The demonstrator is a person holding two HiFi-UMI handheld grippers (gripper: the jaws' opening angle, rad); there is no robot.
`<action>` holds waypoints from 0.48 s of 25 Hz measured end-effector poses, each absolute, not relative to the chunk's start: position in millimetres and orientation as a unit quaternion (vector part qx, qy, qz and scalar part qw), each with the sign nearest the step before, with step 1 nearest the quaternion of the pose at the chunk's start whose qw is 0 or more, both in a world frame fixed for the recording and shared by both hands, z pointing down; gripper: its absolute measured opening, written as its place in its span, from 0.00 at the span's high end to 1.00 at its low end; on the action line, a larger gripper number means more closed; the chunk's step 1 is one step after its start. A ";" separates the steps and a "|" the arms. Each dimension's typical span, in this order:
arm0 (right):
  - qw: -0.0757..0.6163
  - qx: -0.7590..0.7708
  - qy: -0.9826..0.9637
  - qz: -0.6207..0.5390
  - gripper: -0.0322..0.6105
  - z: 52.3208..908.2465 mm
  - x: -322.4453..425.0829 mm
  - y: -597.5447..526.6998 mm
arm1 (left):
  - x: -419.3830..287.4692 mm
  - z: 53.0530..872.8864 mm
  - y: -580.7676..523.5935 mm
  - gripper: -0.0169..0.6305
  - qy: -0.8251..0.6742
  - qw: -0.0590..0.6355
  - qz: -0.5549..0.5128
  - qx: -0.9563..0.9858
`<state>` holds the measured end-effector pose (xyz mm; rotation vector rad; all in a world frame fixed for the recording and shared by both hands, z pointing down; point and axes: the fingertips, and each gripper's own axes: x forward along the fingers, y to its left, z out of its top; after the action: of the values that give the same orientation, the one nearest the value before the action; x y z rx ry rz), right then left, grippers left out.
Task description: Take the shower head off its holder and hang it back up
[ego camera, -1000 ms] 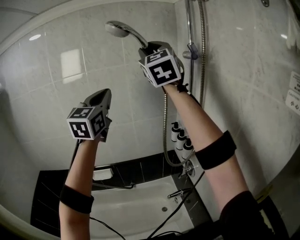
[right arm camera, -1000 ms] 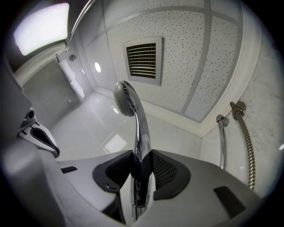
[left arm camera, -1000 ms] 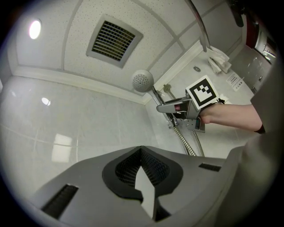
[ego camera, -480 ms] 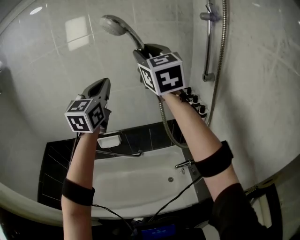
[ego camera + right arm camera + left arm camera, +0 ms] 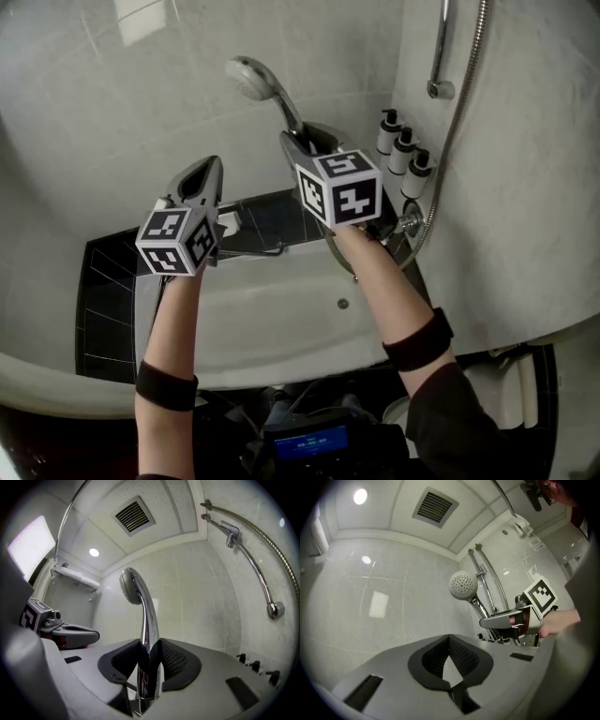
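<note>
The chrome shower head (image 5: 253,79) is off the wall rail (image 5: 441,56), its handle clamped in my right gripper (image 5: 305,141), which is shut on it. In the right gripper view the handle (image 5: 149,634) stands upright between the black pads, the round head (image 5: 130,586) above them. A metal hose (image 5: 450,141) trails from it down the right wall. My left gripper (image 5: 202,178) hangs to the left, shut and empty; in its own view the pads meet (image 5: 450,660) and the shower head (image 5: 463,585) shows beyond.
A white bathtub (image 5: 272,319) with a dark tiled ledge (image 5: 112,291) lies below both arms. Three dark pump bottles (image 5: 403,150) stand by the tap (image 5: 405,223) at the right. A soap dish (image 5: 228,223) sits on the ledge. The holder (image 5: 231,529) sits high on the rail.
Both grippers have dropped from near the top of the wall to just above the tub, the right one carrying the shower head down with it. The view has tilted downward.
</note>
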<state>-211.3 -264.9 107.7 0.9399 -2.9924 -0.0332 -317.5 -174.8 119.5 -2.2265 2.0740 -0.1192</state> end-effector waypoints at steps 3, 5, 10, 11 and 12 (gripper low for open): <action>0.031 0.301 -0.953 0.004 0.73 158.6 -212.1 -263.7 | -317.3 160.0 -173.4 0.97 0.682 0.037 -0.051 -0.729; 0.049 0.302 -0.952 0.011 0.72 191.9 -210.5 -262.1 | -316.0 188.7 -172.4 0.97 0.683 0.023 -0.055 -0.728; 0.092 0.296 -0.949 0.052 0.72 281.1 -202.8 -249.5 | -310.5 254.7 -162.6 0.97 0.688 -0.007 -0.066 -0.722; 0.100 0.297 -0.948 0.061 0.72 298.6 -201.3 -247.4 | -308.1 268.3 -160.7 0.97 0.685 -0.010 -0.072 -0.725; 0.108 0.297 -0.946 0.070 0.73 316.1 -199.9 -245.2 | -304.8 282.1 -158.8 0.97 0.680 -0.012 -0.080 -0.728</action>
<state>-199.9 -245.2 316.1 0.8746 -2.7844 0.2069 -304.8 -158.8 282.1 -2.3062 2.1534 -0.2547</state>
